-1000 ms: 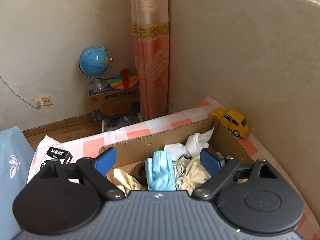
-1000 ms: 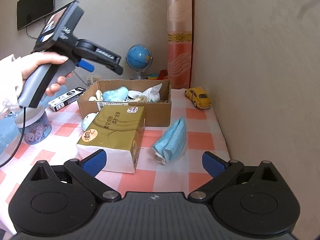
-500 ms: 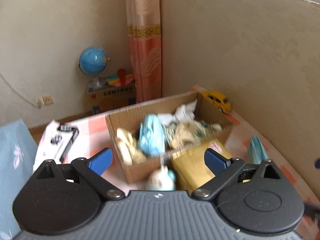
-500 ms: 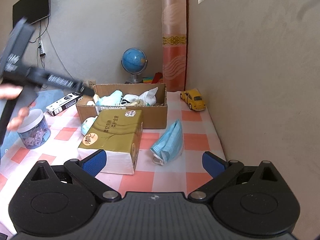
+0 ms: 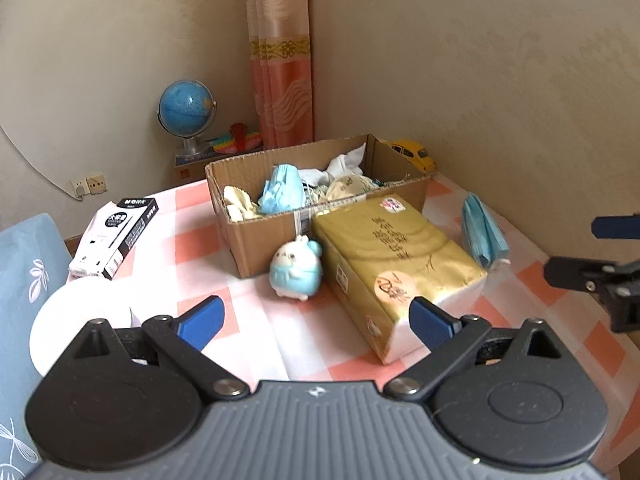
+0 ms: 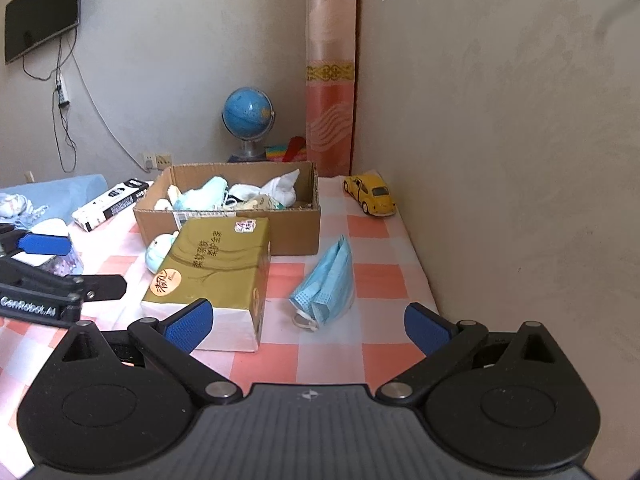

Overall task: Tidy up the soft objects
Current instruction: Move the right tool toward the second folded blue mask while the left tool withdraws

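A cardboard box [image 5: 256, 236] [image 6: 296, 228] on the checked table holds a blue mask, white socks and cloths. A small blue-and-white plush [image 5: 295, 269] [image 6: 158, 250] stands in front of the box, beside a gold tissue pack [image 5: 394, 260] [image 6: 216, 268]. A folded blue face mask [image 6: 326, 284] [image 5: 482, 232] lies on the table right of the pack. My left gripper [image 5: 316, 322] is open and empty, back from the plush. My right gripper [image 6: 308, 326] is open and empty, just short of the loose mask.
A yellow toy car [image 6: 372, 194] sits by the right wall. A black-and-white carton [image 5: 114, 236] and a white-lidded jar [image 5: 80, 320] are at the left. A globe [image 6: 248, 120] stands behind the table. The wall runs close along the table's right edge.
My left gripper has pulled back and down from over the box to the table's front left, still open. My right gripper has stayed nearly still.
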The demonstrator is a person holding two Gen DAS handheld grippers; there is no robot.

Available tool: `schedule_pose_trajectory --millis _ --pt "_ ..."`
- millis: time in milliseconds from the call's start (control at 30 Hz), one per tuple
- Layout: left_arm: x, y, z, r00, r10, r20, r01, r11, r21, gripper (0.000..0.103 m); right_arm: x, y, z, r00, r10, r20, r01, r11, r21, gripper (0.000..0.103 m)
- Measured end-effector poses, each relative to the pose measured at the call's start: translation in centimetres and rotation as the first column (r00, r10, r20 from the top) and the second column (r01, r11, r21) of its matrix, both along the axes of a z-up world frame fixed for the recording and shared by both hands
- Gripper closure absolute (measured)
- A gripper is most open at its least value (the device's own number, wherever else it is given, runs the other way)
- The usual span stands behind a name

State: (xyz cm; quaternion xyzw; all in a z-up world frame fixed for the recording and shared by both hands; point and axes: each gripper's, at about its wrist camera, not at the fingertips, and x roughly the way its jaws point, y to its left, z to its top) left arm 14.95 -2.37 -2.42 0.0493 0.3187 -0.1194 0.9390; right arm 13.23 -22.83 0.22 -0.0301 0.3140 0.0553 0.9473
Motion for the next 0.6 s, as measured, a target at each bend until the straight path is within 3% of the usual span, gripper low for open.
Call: schedule_pose_trajectory --millis 600 --pt "0.8 0.6 -1.9 0.999 -0.002 -0.041 0.001 1.000 -0.021 0.004 8.9 -1.8 -2.5 0.993 -0.093 -0.074 0.090 0.995 -0.041 0.000"
